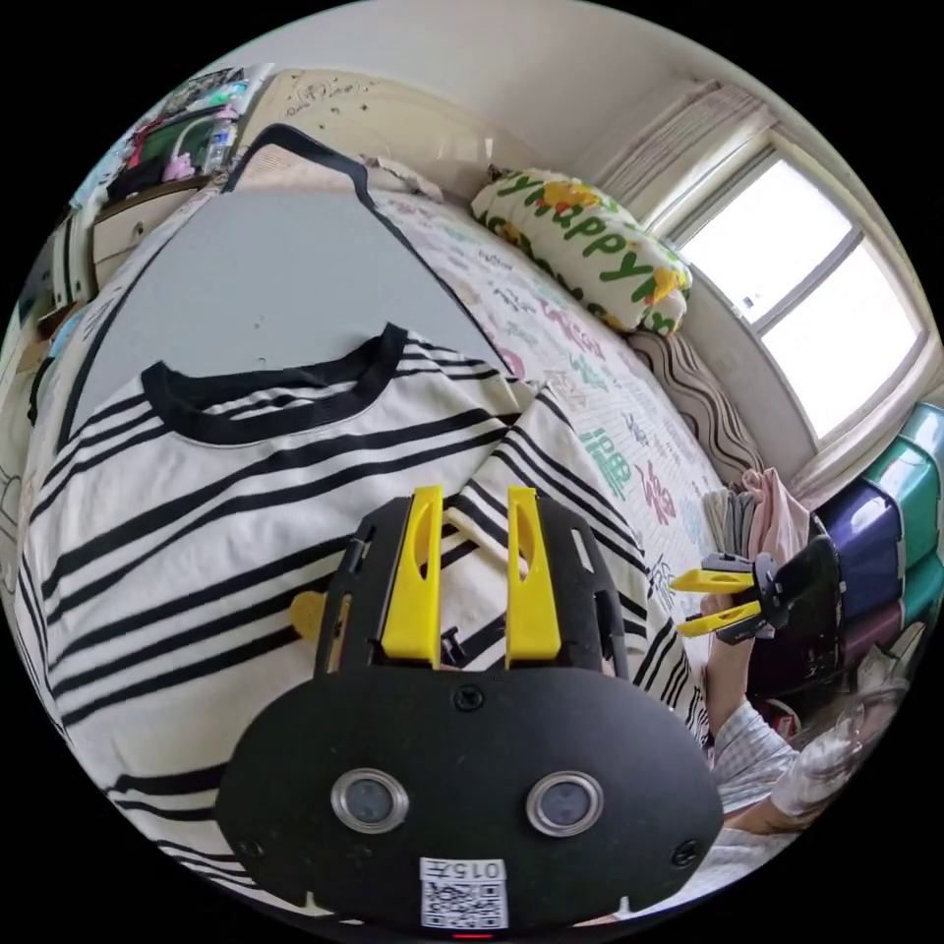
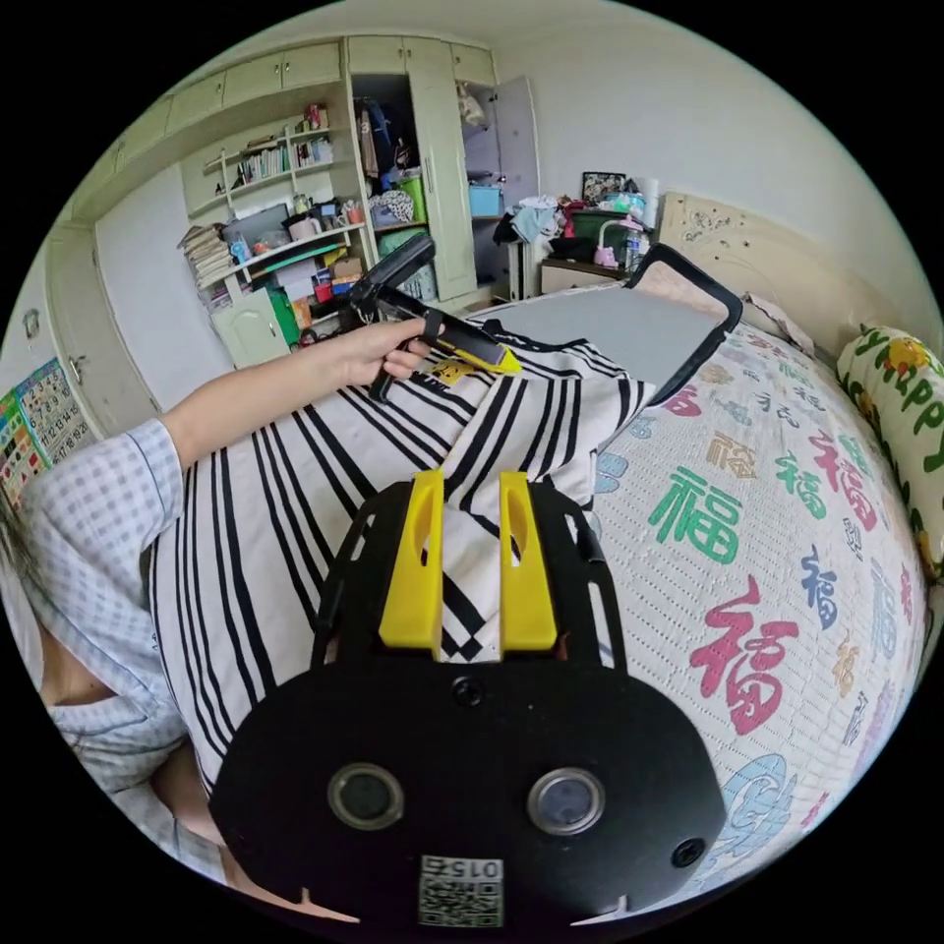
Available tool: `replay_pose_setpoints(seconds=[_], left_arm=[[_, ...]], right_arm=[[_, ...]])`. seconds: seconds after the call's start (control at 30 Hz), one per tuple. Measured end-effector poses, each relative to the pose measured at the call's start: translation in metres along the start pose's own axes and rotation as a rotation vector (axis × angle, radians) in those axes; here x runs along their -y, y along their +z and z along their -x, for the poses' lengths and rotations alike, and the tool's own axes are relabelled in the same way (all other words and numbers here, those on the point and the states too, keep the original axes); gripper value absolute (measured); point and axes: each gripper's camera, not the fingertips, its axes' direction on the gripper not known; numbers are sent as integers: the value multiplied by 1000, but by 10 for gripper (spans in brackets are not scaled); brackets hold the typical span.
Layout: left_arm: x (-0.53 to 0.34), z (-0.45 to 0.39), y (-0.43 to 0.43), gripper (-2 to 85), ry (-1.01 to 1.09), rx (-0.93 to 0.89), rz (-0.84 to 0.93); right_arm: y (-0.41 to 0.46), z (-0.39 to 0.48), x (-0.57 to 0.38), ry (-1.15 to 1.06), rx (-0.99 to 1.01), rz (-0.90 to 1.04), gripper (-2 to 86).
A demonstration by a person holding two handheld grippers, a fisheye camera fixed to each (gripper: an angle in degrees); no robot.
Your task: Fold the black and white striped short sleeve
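- While both grippers work the shirt (image 1: 246, 511), watch the jaws first: the left gripper (image 1: 474, 511) has its jaws slightly apart over a fold near the sleeve; whether they pinch it, I cannot tell.
- In the right gripper view, the right gripper (image 2: 470, 501) has its jaws slightly apart with striped cloth between; pressing cannot be told.
- Shirt lies on a grey board (image 1: 265, 285) on the bed (image 2: 787, 551).
- To fold well, I'd keep both edges taut and level.
- Pillow (image 1: 590, 246) reads partly "HAPPY"; the bedspread carries large characters.
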Motion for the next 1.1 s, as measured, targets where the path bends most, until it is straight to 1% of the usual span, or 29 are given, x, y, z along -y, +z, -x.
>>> replay_pose_setpoints(seconds=[0.1, 0.13, 0.2, 0.27, 0.33, 0.37, 0.4, 0.47, 0.5, 0.6, 0.67, 0.73, 0.83, 0.9, 1.0, 1.07, 1.1], left_arm=[[6, -14, -1, 96, 52, 46, 36], [7, -17, -2, 84, 63, 72, 60], [5, -20, -5, 34, 84, 75, 79], [0, -20, -19, 10, 78, 49, 35], [-8, -19, -35, 6, 65, 50, -31], [-12, -16, -39, 5, 57, 55, -29], [-14, -14, -40, 7, 54, 61, -15], [-17, -6, -39, 21, 46, 75, 68], [-17, -5, -41, 27, 44, 78, 67], [-8, -10, -65, 56, 52, 67, -55], [12, -27, -67, 73, 75, 52, -116], [34, -37, -51, 88, 71, 32, -109], [67, -40, -12, 131, 10, -37, -58], [80, -39, 8, 140, -19, -84, -33], [91, -41, 24, 112, -35, -91, -40], [97, -41, 33, 52, -35, -123, -25], [97, -40, 34, 36, -45, -120, -25]], right_arm=[[20, 1, 2, -7, 11, 62, 69], [29, -3, 3, 0, 28, 93, 65], [34, -10, 4, 14, 51, 114, 64], [32, -16, 2, 26, 63, 100, 63], [32, -20, 1, 31, 66, 99, 63], [30, -23, 1, 32, 73, 95, 62], [29, -25, 0, 33, 79, 92, 62], [20, -39, -3, 61, 130, 57, 63], [16, -46, -5, 81, 142, 39, 63], [-7, -86, -21, 250, 128, -97, 67], [-16, -109, -31, 343, 43, -147, 75], [-14, -120, -30, 376, 11, -126, 81], [-3, -132, -25, 384, 27, -69, 86], [4, -139, -23, 391, 48, -32, 86], [11, -150, -22, 401, 91, 7, 80], [18, -157, -21, 377, 169, 43, 47], [18, -159, -22, 386, 169, 43, 39]])
